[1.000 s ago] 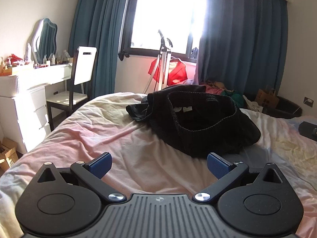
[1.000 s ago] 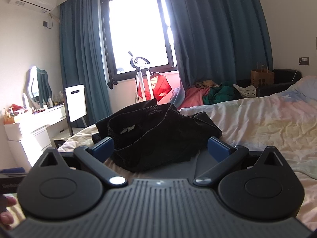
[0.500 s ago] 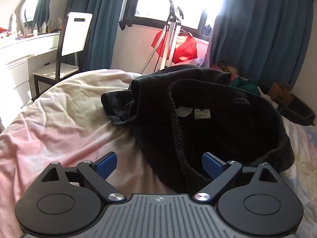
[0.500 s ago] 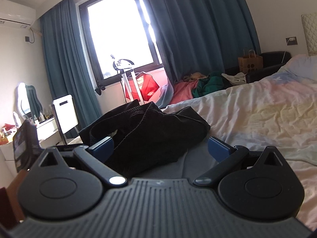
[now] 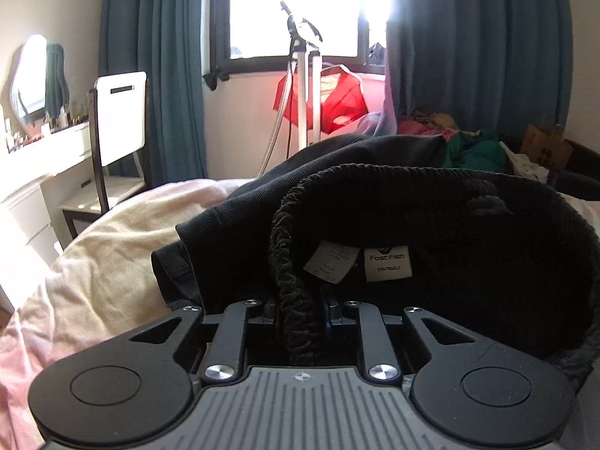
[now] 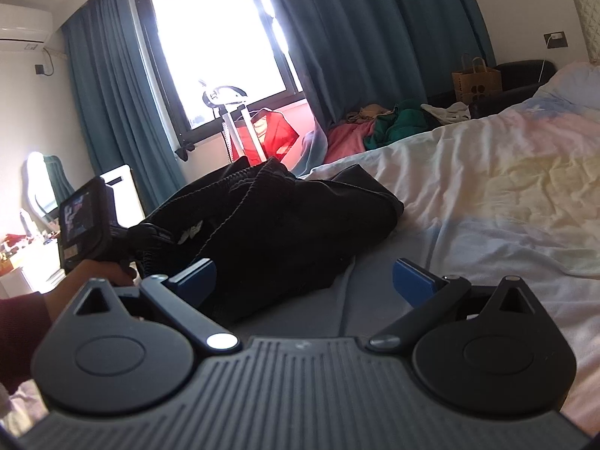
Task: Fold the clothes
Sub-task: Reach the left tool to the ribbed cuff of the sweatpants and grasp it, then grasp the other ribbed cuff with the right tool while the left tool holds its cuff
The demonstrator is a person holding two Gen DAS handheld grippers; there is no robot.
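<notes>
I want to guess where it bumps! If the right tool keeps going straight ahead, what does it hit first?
Probably the black pants. The right tool is open and points low across the bed; its left finger is already at the pants' near edge, while its right side faces bare sheet. Depth is hard to judge.

Beyond the foot edge of the bed, a bright window stands between teal curtains. A white stand and a red cloth are under the window. A white chair stands near the bed's left edge, beside a white dresser with a mirror. A brown paper bag stands far right, near a pile of pink and green clothes.
</notes>
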